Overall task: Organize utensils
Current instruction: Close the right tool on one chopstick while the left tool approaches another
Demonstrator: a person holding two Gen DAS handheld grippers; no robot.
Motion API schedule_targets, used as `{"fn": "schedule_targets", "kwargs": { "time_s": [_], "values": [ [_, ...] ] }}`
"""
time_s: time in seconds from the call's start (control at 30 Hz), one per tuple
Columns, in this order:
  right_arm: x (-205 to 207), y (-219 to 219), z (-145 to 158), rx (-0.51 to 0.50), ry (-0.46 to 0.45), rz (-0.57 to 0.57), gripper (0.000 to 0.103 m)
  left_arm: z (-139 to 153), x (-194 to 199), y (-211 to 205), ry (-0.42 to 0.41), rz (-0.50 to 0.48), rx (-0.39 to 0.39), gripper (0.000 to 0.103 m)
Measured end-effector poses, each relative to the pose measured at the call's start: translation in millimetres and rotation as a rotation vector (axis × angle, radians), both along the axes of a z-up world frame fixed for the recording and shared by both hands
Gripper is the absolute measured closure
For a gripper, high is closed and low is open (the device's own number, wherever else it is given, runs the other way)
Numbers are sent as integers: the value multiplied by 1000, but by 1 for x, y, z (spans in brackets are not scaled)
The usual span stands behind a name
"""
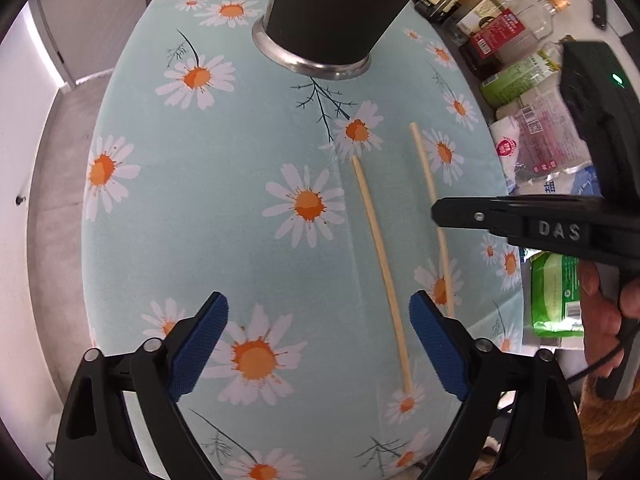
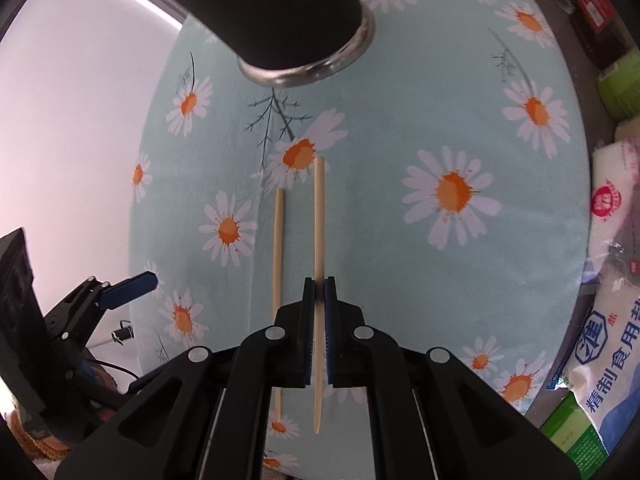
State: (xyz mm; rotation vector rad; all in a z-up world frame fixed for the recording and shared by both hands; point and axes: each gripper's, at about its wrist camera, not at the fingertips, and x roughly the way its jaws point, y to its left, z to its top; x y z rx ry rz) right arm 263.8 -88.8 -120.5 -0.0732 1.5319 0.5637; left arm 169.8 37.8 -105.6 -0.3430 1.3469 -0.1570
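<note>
Two pale wooden chopsticks lie side by side on a daisy-print cloth. My right gripper (image 2: 319, 282) is shut on the right chopstick (image 2: 319, 216), its blue pads pressed on either side of the stick. The left chopstick (image 2: 277, 248) lies free beside it. My left gripper (image 1: 318, 308) is open and empty, hovering over the cloth, with the free chopstick (image 1: 380, 264) between its pads and near the right one. The right gripper (image 1: 438, 212) reaches in from the right over the other chopstick (image 1: 426, 168). A black holder with a steel rim (image 1: 320, 16) stands at the far end, also in the right wrist view (image 2: 288, 20).
The daisy cloth (image 1: 240, 160) covers a rounded table. Sauce bottles (image 1: 480, 20), salt bags (image 2: 604, 344) and green packets (image 1: 556, 292) crowd the right edge. Grey floor (image 1: 60, 140) lies past the table's left edge.
</note>
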Motion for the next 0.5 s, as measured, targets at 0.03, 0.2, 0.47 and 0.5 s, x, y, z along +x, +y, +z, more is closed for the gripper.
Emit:
{"fn": "schedule_targets", "kwargs": {
  "time_s": [0.03,0.2,0.47,0.5],
  "values": [
    [1,-7,-1,26,12,-17,97,-1,3,-4,18,3,-1,22],
    [-1,-32,2,79,9,-53,97,-1,18,-24,68,16,13,27],
    [-15,-51,13,90,-45,-18,97,-7,34,-47,131,51,66,53],
    [-16,-52,13,98,-46,-15,97,-7,36,-49,135,50,72,56]
  ]
}}
